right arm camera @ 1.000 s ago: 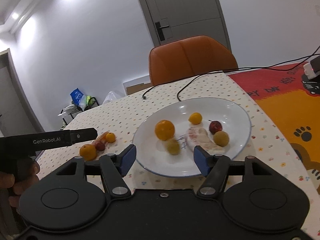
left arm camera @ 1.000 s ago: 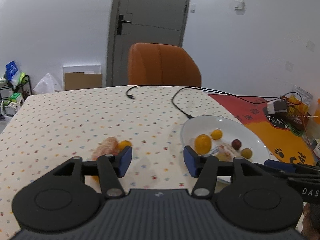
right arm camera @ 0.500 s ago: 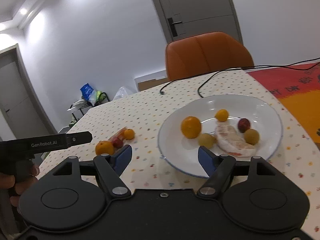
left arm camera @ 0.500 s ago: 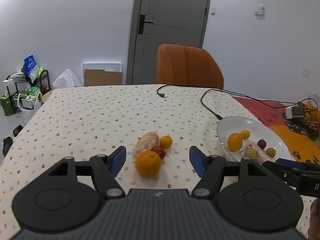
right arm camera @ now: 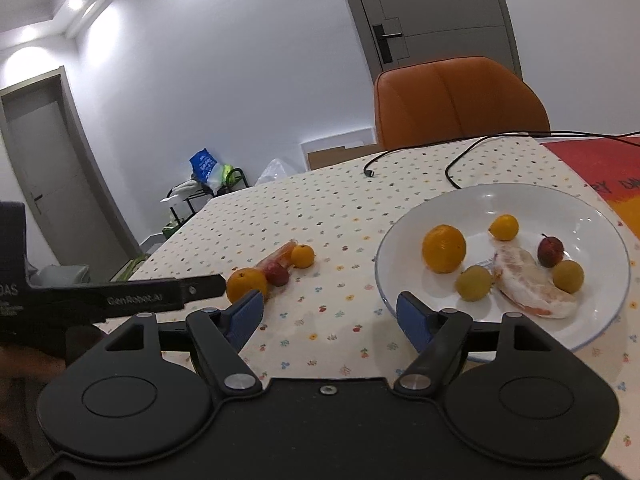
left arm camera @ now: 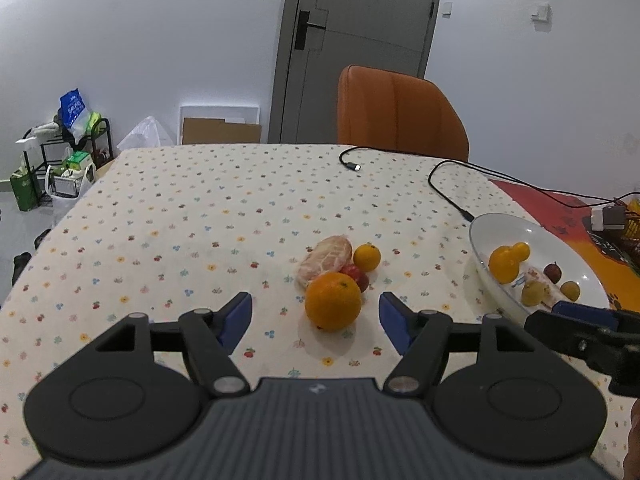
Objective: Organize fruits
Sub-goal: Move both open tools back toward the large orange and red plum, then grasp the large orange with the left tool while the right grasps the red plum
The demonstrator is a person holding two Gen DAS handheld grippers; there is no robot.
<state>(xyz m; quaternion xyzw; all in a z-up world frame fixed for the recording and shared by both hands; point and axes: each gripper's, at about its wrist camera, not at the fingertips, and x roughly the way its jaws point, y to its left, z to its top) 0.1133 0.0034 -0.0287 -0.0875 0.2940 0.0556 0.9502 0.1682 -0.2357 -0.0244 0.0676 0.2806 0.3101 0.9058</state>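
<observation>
Left hand-held gripper (left arm camera: 315,320) now open, recentred on large orange (left arm camera: 333,300), frame centre | right hand-held gripper (right arm camera: 330,314) open | next: grasp, move to plate (right arm camera: 600,216).

An orange (left arm camera: 333,306) is seen on the tabletop (left arm camera: 180,240) just ahead of the left fingers (left arm camera: 236,320), between them; a plate (left arm camera: 516,304) of fruit is placed to their right.
</observation>
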